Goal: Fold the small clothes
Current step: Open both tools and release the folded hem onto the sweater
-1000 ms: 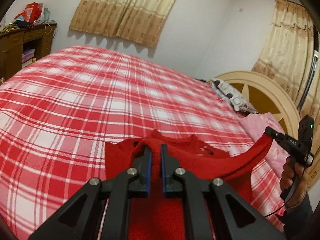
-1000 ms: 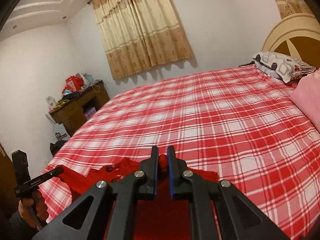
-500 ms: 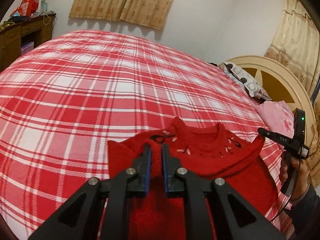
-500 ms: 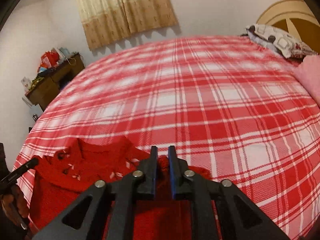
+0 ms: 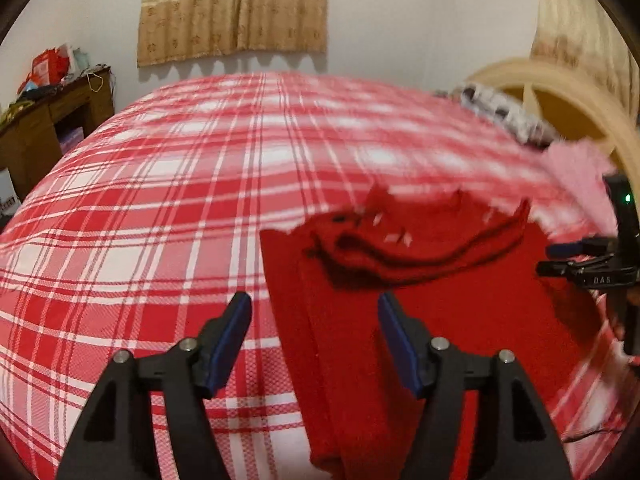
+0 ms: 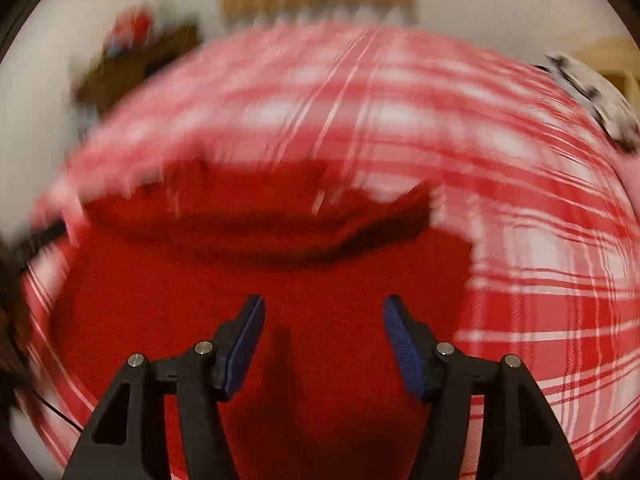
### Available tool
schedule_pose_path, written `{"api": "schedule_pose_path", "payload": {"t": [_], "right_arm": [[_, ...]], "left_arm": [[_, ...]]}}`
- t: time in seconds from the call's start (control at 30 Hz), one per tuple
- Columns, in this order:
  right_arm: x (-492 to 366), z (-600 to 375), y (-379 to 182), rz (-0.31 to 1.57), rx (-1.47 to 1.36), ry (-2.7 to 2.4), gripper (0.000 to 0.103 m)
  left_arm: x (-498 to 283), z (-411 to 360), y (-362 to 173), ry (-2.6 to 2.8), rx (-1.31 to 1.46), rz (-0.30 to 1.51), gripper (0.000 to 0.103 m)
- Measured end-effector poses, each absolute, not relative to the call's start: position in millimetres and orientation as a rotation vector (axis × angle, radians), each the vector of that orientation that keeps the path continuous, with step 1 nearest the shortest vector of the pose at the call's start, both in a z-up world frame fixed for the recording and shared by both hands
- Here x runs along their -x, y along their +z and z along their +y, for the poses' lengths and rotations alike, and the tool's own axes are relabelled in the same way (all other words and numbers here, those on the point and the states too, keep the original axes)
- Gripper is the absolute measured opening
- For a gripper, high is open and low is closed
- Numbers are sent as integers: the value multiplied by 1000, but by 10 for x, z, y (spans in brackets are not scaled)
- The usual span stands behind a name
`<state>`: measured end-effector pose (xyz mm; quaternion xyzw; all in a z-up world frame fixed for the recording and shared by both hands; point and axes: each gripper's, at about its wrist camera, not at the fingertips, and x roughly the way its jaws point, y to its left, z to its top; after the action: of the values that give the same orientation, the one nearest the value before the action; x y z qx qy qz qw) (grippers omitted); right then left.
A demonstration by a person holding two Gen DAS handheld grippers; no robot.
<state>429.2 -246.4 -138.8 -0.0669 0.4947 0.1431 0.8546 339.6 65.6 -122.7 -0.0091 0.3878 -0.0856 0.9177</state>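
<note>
A small red knit sweater [image 5: 460, 304] lies on the red-and-white plaid bed [image 5: 160, 208], its neckline with small white marks at the far side. My left gripper [image 5: 314, 308] hovers over the sweater's left edge, its jaws opening, the pads clear of the cloth. In the blurred right wrist view the sweater [image 6: 240, 280] fills the middle, and my right gripper [image 6: 323, 312] stands above it with jaws opening and nothing pinched. The right gripper [image 5: 560, 260] also shows at the right edge of the left wrist view, over the sweater's right side.
A brown desk [image 5: 52, 120] with clutter stands far left by the wall. Beige curtains [image 5: 236, 8] hang behind the bed. A patterned pillow [image 5: 500, 116], pink cloth [image 5: 576, 164] and a cream headboard [image 5: 580, 96] lie at the right.
Both grippers have let go of the sweater's shoulders and their jaws have spread. The sweater has dropped flat onto the bed. Both cameras have sunk and tipped down.
</note>
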Motion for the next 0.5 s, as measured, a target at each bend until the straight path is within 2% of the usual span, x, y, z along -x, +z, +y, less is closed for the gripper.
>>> {"api": "schedule_pose_path", "payload": {"t": [0.07,0.23,0.3,0.5], "right_arm": [[-4413,-2297,-1518,1059,180,296,63],[-4855,-2371,-1332,926,73,158,63],[-4845,-2488,-1274,916,-19,173,63],[-4533,-2662,-1266,879,22,215,63]], "left_arm": [[-3544,649,-1277,-126,10,807,68],[-3717,913,-1175,-52,145,771,68],[-3644,933,-1141,-58,142,758,68],[-3461,935,-1144,-135,98,758,68]]}}
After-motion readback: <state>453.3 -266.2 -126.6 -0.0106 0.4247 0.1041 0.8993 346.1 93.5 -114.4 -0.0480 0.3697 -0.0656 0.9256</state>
